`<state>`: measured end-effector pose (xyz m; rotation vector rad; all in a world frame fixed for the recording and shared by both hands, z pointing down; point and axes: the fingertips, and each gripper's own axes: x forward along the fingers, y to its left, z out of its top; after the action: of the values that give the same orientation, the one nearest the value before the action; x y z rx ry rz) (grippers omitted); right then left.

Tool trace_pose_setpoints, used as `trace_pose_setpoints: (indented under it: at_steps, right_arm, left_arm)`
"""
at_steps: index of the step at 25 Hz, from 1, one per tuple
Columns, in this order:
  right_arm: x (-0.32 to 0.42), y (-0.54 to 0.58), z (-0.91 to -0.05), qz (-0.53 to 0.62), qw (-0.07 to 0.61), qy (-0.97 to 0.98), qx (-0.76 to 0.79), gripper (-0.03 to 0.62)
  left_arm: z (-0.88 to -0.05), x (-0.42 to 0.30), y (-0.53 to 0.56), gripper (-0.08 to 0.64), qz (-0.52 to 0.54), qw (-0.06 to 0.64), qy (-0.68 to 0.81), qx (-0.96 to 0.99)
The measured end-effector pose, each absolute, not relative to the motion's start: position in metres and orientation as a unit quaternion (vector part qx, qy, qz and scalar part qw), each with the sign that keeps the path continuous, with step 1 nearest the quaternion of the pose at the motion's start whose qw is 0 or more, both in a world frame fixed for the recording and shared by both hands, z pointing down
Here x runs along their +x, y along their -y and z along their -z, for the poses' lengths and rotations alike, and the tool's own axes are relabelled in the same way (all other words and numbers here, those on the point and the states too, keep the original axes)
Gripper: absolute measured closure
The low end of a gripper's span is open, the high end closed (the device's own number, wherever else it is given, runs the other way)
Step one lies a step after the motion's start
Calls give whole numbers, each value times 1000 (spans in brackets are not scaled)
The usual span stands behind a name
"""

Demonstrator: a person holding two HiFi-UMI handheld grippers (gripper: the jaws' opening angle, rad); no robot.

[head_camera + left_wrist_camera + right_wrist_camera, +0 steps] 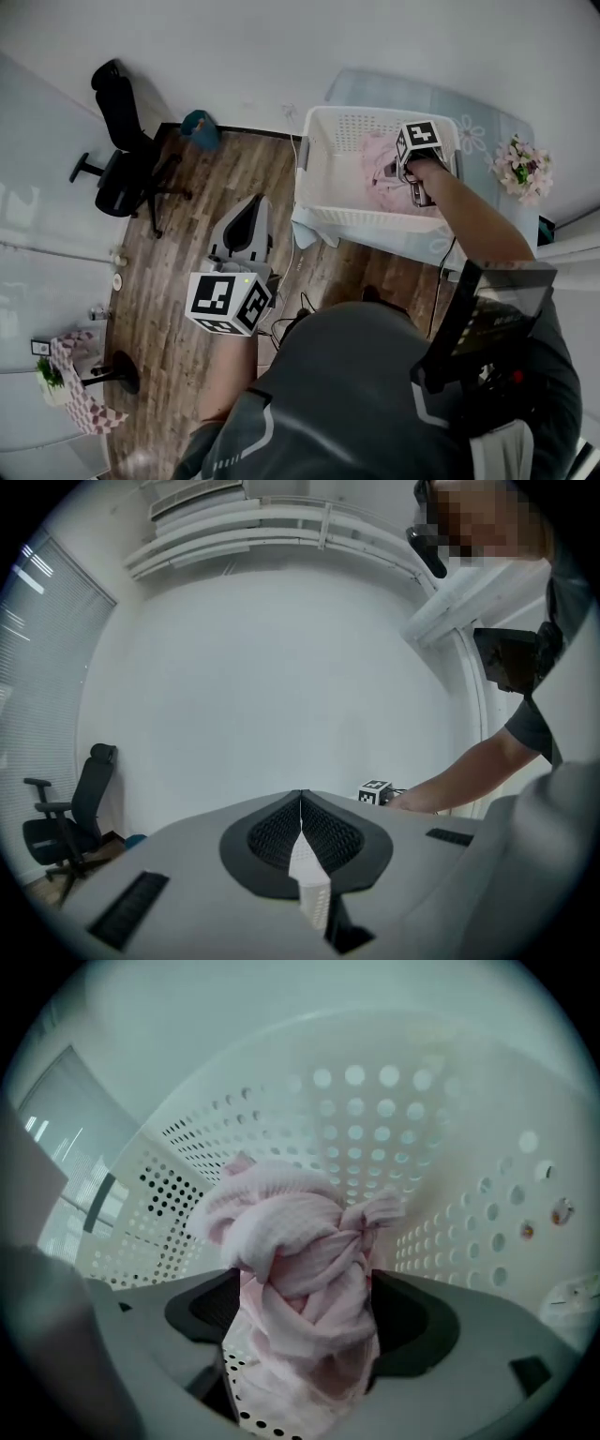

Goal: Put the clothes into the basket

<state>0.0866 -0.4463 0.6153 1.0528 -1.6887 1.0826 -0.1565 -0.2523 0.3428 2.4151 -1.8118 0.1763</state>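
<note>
Wooden floor (pixel 187 216) fills the left half of the head view; pale blue patterned cloth (pixel 483 122) covers the surface at upper right. White perforated basket (pixel 314 183) stands on that cloth, near the wall. Black office chair (pixel 127 164) at upper left, well apart from the basket.

Pink garment (pixel 378 167) lies bunched inside the basket, toward its right side; in the right gripper view it sits against the holed basket wall (pixel 394 1101), twisted and knotted (pixel 300 1260).

Right gripper (pixel 413 190) reaches down into the basket from above the garment; its jaws stand wide apart and released (pixel 300 1312); garment seen in the gap between them, the pads not pressing on it.

Left gripper (pixel 255 206) is over the floor, left of the basket and clear of it; jaws clenched together with nothing between them (pixel 301 803); it points roughly level toward the white wall.

Bunch of flowers (pixel 523 167) at the cloth's right edge, beside the basket.
</note>
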Motion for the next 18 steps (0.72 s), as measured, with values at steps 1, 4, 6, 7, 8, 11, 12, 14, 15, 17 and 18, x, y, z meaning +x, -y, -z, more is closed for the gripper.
trace_pose_setpoints:
  at_steps: [1,4,6,7,8,11,12,14,15,17,18]
  right_arm:
    - [87,445,-606,-432,416,678,426,172]
    - [88,438,-579,-428,392,686,439,172]
    - [91,433,-560,-417,375,692,455,172]
    - [92,431,-550,-412,363,696,463,172]
    - [93,428,-539,-407,349,701,471,172]
    - [96,420,-502,-384,295,725,490,173]
    - [96,416,-489,-382,272,733,493,173]
    - [96,406,-466,-397,209,745,494,173]
    - [95,400,-454,-409,169,749,492,175]
    - [94,391,-432,-427,92,755,489,175]
    - [94,386,-422,-429,64,758,487,175]
  left_arm:
    - [-341,-158,252,549,-56,58,592,802]
    - [-335,-165,249,549,-49,50,571,818]
    - [-331,-170,249,549,-43,47,558,827]
    - [-330,-171,249,549,-41,47,551,832]
    - [-329,-172,249,549,-39,47,542,838]
    - [-327,-167,249,549,-35,48,513,856]
    - [-327,-166,248,549,-34,48,507,860]
    - [-326,-164,248,549,-29,49,494,868]
    - [-325,-164,249,549,-27,49,487,872]
    - [-323,-162,251,549,-22,49,475,879]
    - [-323,-161,252,549,-19,50,469,881]
